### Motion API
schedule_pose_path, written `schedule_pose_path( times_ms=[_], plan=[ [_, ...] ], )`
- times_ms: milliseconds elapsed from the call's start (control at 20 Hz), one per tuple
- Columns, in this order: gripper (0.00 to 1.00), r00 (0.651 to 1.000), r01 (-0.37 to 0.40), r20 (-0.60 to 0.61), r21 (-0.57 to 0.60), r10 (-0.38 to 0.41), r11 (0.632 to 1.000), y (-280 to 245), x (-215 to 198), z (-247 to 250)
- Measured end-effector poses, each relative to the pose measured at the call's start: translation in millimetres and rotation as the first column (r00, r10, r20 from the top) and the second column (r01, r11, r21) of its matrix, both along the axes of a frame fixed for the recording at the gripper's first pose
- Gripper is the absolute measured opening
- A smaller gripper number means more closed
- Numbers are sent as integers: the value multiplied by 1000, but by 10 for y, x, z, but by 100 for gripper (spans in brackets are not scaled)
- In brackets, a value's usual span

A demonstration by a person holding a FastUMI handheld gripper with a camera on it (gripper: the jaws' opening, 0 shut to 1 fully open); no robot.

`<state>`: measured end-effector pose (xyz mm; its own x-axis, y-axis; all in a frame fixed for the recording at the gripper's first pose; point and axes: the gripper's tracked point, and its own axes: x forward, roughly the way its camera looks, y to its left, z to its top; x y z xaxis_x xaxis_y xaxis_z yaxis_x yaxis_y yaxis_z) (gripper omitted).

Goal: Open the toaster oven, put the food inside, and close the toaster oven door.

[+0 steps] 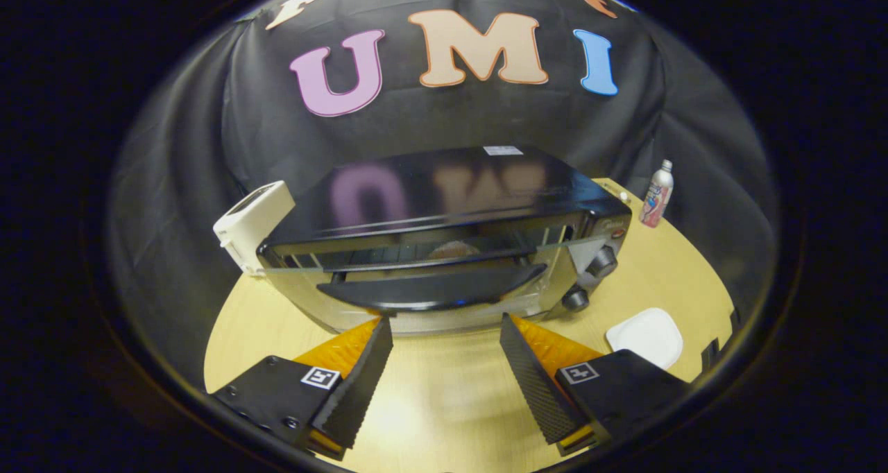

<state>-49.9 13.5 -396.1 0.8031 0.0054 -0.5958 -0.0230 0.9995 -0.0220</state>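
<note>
Gripper view of a wooden table (pixel 444 403) with the toaster oven (pixel 444 237) standing at its middle, in front of the black cloth wall. The gripper (pixel 446 324) is released: its 2 fingers are spread wide apart with only bare tabletop between them, and nothing is grasped. The fingertips lie just short of the oven's lower front edge, one toward each end of the door handle (pixel 433 289); whether they touch the oven cannot be told. The glass door (pixel 416 268) stands partly ajar, its top edge tilted a little away from the oven body, with the dark bar handle running across its front. Through the glass a rounded brownish piece of food (pixel 451 250) rests on the rack inside. 2 black knobs (pixel 602 261) are stacked on the panel at the right end of the oven. The glossy black top of the oven reflects the wall behind it. A white appliance (pixel 253 220) stands just beside the oven's left rear corner. A small white dish (pixel 645 336) lies on the table beyond the right finger, apart from the oven. A slim bottle (pixel 657 194) stands upright near the table's far right edge.
</note>
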Motion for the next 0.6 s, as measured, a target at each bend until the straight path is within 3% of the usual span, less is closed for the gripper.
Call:
schedule_pose_path(
  times_ms=[350, 600],
  plan=[
    [99, 1000, 12, 24, 2, -12, 1000, -80, 73, 107],
    [99, 995, 2, 105, -13, -1, 1000, -146, 60, 516]
  ],
)
